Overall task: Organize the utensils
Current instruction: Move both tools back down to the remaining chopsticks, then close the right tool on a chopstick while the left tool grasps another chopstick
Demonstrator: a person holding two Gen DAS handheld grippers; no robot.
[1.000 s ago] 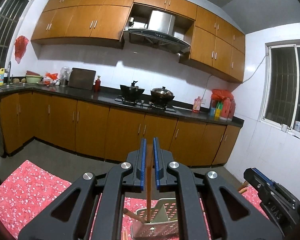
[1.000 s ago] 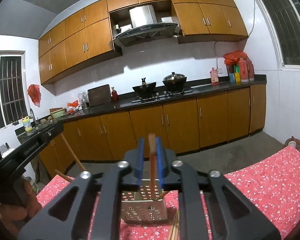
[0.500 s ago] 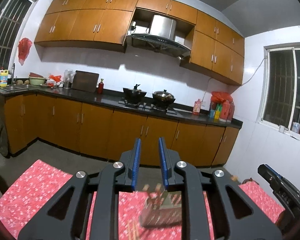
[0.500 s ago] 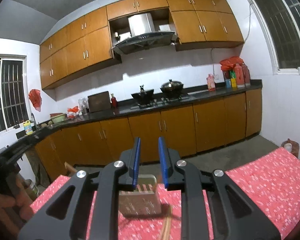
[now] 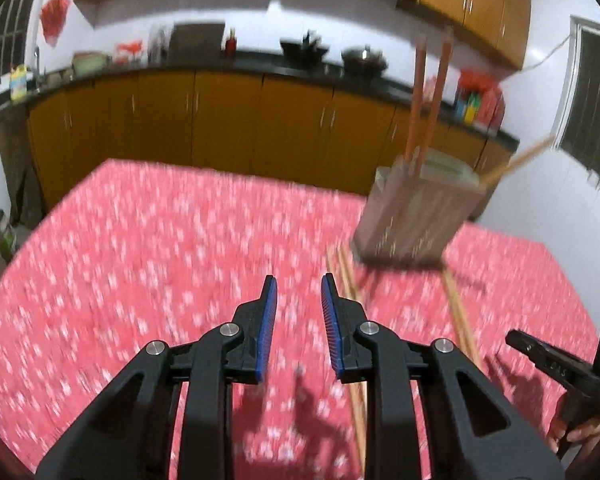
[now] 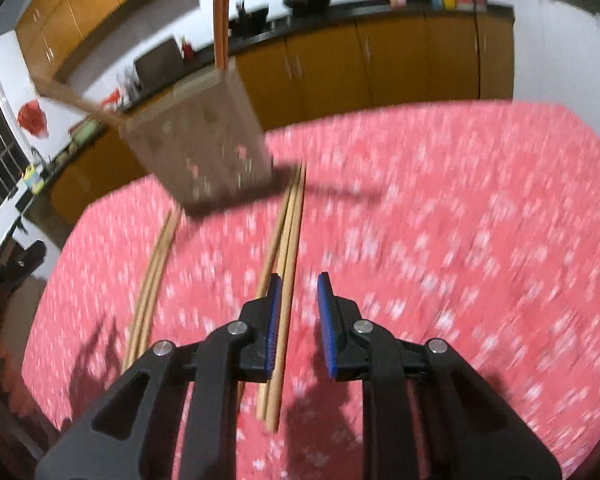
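A perforated metal utensil holder (image 5: pixel 416 212) stands on the red floral tablecloth (image 5: pixel 160 240), with several wooden chopsticks (image 5: pixel 428 96) standing in it. It shows in the right wrist view too (image 6: pixel 204 140). More chopsticks lie flat on the cloth: a bundle (image 6: pixel 286 256) and a pair (image 6: pixel 152 280), also seen in the left wrist view (image 5: pixel 348 280). My left gripper (image 5: pixel 298 300) is open and empty above the cloth, left of the holder. My right gripper (image 6: pixel 296 296) is open and empty, just above the near end of the bundle.
Behind the table runs a kitchen counter with orange cabinets (image 5: pixel 228 128), pots and bottles. The other gripper shows at the right edge of the left wrist view (image 5: pixel 560 368). Both views are motion-blurred.
Both grippers let go of their chopsticks, which now stand in the holder, opened, and tilted down toward the tablecloth and the loose chopsticks.
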